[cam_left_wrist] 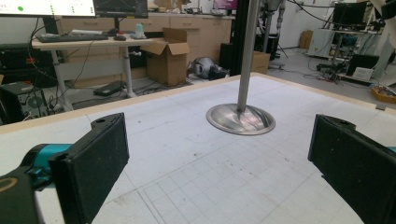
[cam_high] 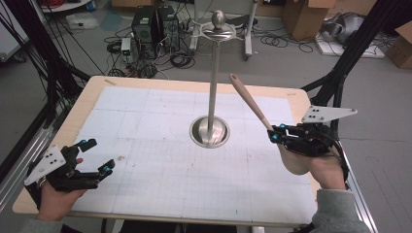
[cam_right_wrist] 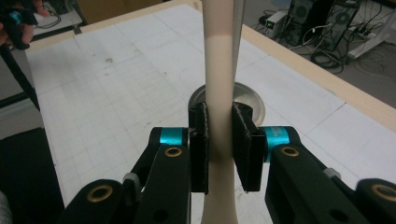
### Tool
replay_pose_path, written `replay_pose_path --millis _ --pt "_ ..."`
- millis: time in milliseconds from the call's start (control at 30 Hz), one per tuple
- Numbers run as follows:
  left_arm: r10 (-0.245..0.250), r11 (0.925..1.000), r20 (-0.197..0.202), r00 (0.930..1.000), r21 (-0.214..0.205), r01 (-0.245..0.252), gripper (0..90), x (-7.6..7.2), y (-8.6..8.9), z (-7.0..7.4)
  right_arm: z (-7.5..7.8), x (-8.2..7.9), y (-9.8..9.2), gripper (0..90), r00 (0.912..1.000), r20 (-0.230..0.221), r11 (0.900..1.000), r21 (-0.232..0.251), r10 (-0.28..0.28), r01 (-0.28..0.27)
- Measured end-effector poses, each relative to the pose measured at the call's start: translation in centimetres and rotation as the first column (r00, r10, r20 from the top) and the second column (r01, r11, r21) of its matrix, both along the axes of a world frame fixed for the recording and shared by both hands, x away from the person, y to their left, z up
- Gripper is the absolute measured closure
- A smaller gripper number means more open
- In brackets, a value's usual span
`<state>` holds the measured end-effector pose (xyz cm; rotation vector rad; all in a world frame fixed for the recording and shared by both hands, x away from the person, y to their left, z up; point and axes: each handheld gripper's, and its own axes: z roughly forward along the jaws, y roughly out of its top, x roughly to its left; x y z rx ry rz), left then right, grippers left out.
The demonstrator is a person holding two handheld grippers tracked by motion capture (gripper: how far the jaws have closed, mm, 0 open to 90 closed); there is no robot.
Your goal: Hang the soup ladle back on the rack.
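Right gripper is clamped on a beige spoon, lifted right of the steel stand, handle tilted toward its pole. Left gripper hangs spread and empty, well left of it. Likely pickup is done; hanging the spoon on the stand remains.

The spoon runs off the right gripper view's top and bottom edges — its bowl partly hidden behind the right gripper. The stand's pole is cut off above the left gripper.
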<state>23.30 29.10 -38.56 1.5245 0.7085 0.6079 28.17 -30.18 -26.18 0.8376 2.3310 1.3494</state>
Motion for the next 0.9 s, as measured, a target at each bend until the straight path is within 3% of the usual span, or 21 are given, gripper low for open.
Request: replay_pose_path --millis 133,633,900 --pt "0.000 1.0000 -0.002 1.0000 -0.002 0.000 5.6 0.0 0.0 0.0 1.0 -0.1 -0.6 78.0 0.9990 0.038 0.9995 0.022 -0.022 0.022" --pt "0.001 1.0000 -0.005 1.0000 0.000 -0.001 5.6 0.0 0.0 -0.1 4.4 0.8 -0.8 78.0 0.9937 0.099 0.9980 0.041 -0.051 0.047" --pt "0.005 1.0000 -0.003 1.0000 -0.004 -0.005 5.6 -0.1 0.2 -0.1 4.7 1.2 -0.8 78.0 0.9944 0.083 0.9962 0.063 -0.065 0.060"
